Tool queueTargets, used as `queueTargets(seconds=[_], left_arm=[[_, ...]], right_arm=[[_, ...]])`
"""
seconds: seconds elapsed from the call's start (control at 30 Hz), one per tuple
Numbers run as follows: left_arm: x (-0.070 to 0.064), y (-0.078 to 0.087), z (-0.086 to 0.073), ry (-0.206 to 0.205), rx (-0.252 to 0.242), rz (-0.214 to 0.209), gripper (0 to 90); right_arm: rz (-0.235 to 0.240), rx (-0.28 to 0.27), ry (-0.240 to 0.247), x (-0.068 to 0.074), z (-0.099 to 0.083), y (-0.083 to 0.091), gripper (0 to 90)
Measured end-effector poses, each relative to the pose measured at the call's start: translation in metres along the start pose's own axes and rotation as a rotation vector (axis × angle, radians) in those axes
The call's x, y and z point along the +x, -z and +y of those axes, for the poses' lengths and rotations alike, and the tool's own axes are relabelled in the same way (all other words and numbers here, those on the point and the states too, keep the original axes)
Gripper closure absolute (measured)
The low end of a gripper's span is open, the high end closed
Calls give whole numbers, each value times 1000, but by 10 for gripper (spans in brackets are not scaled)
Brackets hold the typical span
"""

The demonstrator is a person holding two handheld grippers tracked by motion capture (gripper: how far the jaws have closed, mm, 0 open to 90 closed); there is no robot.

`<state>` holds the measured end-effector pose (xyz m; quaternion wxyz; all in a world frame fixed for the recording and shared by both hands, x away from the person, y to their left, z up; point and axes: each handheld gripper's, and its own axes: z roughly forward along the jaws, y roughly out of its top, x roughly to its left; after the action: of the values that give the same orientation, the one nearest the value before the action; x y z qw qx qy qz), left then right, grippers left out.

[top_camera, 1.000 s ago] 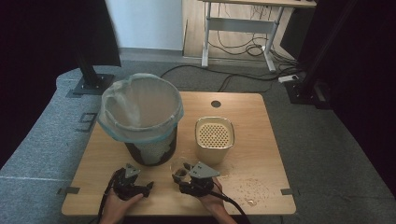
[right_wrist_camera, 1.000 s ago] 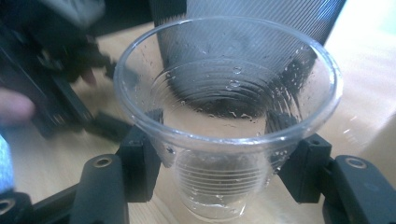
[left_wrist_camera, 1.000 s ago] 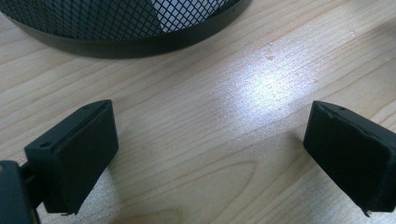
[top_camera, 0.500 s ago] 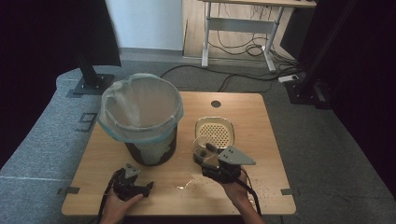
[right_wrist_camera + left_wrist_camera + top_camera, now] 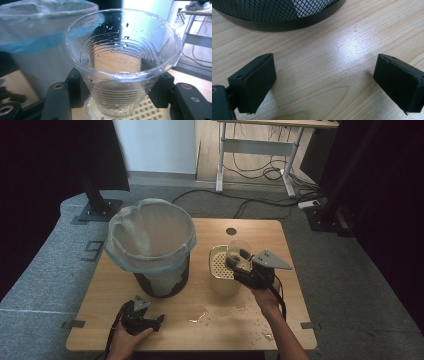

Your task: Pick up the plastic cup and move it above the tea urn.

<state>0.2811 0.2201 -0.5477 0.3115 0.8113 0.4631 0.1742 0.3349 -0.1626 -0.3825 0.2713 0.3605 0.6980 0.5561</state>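
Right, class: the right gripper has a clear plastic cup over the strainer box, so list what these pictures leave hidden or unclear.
- Inside of the bin, high view: the pale liner hides any contents.
- Cup base, right gripper view: cut off at the bottom edge, so any water left cannot be judged.
- Strainer box, high view: the right gripper covers part of it.
- Specks on the table, high view: too small to identify.

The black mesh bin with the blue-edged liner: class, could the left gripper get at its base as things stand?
Probably yes. The left gripper is open on bare wooden table, and the black mesh bin stands just ahead with nothing between. The right gripper is off beside it, holding a clear plastic cup.
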Motion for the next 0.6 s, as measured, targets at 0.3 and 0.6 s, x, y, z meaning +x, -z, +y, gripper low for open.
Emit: queueTargets(seconds=[0.3, 0.6], left_arm=[[0, 0, 0, 0, 0, 0, 40], [0, 0, 0, 2, 0, 0, 40]], right_arm=[[-70, 29, 20, -27, 8, -20, 418], [-114, 68, -5, -44, 5, -38, 418]])
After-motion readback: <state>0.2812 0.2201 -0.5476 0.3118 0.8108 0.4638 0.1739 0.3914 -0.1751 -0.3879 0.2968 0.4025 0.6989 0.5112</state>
